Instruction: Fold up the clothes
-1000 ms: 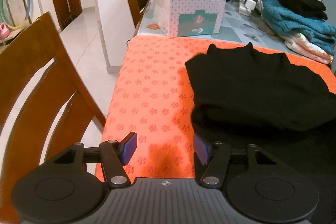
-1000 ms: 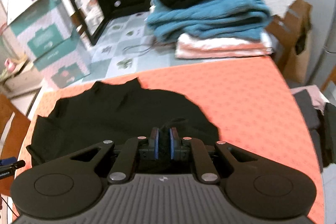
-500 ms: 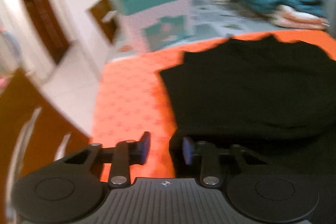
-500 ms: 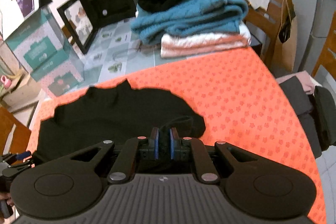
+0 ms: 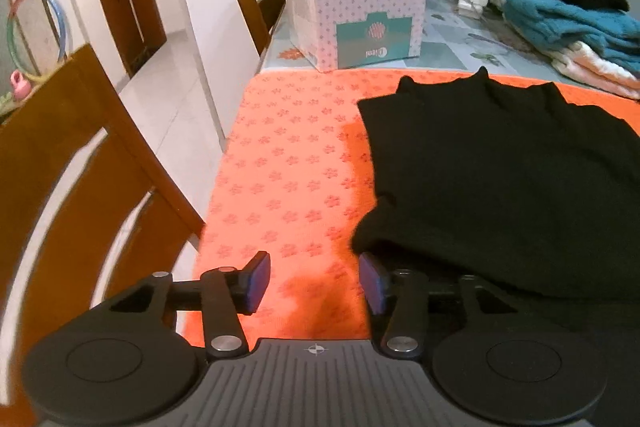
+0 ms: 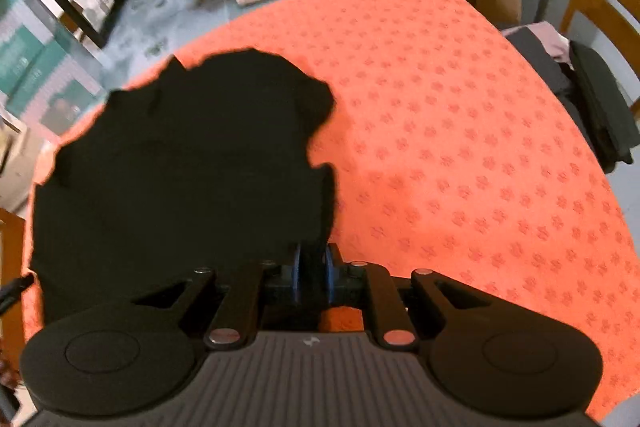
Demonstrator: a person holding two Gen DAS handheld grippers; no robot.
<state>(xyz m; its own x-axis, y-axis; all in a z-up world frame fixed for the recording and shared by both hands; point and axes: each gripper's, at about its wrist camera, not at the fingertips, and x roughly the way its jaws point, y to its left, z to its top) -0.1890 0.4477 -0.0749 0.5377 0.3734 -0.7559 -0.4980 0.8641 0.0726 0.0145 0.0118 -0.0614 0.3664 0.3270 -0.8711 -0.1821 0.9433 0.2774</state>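
1. My left gripper (image 5: pixel 314 283) is released; its two pads stand wide apart over the orange mat (image 5: pixel 288 163), with nothing between them.
2. Its right pad (image 5: pixel 370 281) is just beside the near left corner of the black top (image 5: pixel 500 179), but I cannot tell if it touches the cloth.
3. My right gripper (image 6: pixel 313 277) is clenched on a fold of the top (image 6: pixel 192 163), and the cloth rises between the blue pads.
4. The top lies on the left part of the mat, its collar toward the far edge.
5. Behind the far edge of the mat stand two boxes (image 5: pixel 356 7) at the left and a pile of folded clothes (image 5: pixel 568 23) at the right.
6. A wooden chair (image 5: pixel 68 187) stands at the left edge of the table.
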